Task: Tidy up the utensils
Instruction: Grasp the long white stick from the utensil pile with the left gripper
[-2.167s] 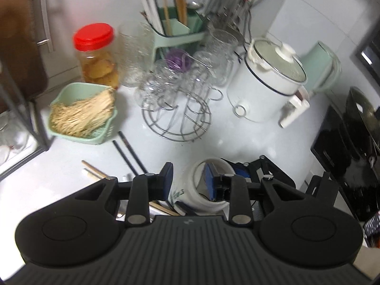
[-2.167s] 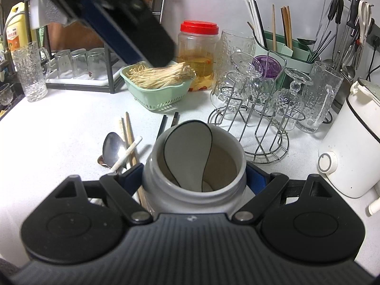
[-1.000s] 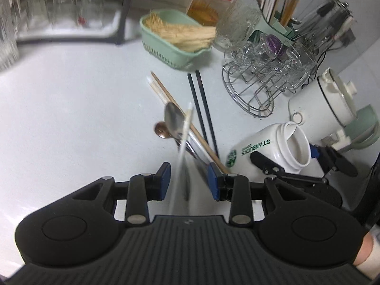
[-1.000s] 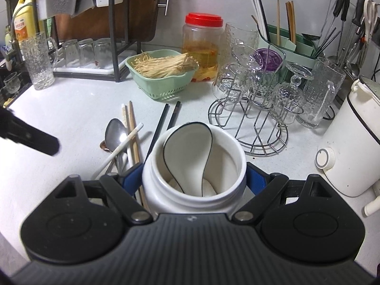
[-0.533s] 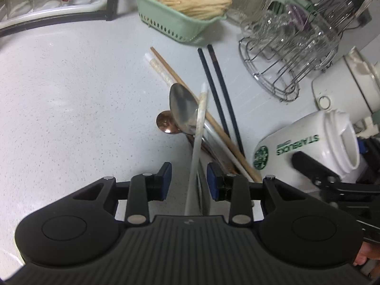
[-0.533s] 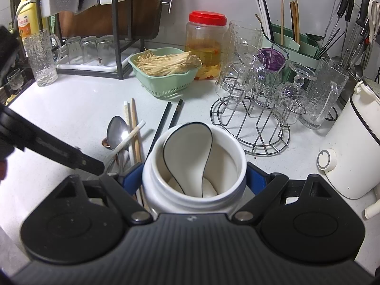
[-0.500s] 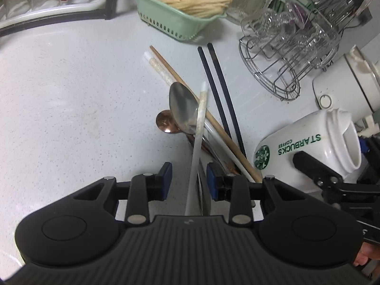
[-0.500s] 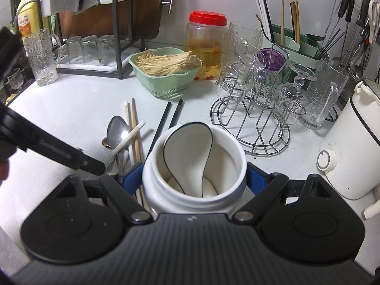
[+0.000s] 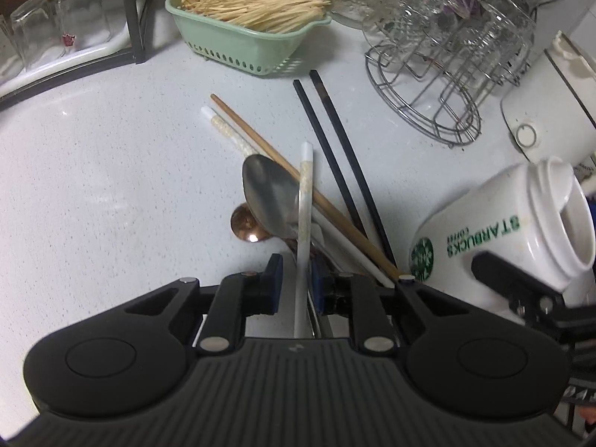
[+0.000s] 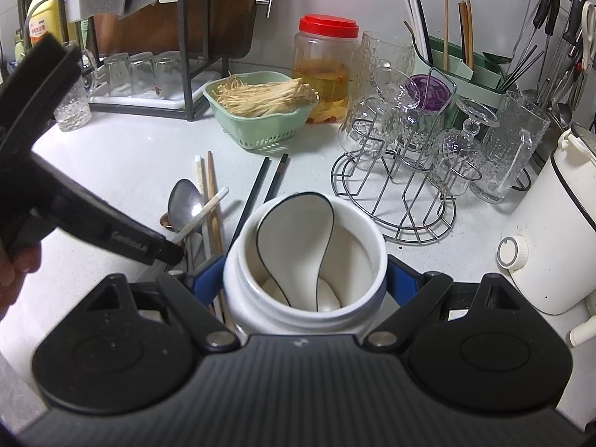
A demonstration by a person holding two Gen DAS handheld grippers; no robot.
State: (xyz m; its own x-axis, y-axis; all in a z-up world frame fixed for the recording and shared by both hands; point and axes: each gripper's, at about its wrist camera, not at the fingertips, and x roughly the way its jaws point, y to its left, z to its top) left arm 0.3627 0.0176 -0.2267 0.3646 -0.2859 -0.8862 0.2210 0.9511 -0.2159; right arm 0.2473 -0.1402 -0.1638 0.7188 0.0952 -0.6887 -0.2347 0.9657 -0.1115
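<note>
White chopstick [image 9: 304,223] atop steel spoon [image 9: 268,193], wooden chopstick [image 9: 298,182] beside | left tongs [image 9: 294,283] closing around it, angled down | right tongs [image 10: 303,283] clamp jar [image 10: 303,260]

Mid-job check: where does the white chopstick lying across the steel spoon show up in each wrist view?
Left wrist: the white chopstick runs up the centre, between the closing left gripper jaws, over the steel spoon.
Right wrist: it lies slanted at left-centre, across the same spoon, left of the white jar.
Shared landmark: the green basket of noodles.
</note>
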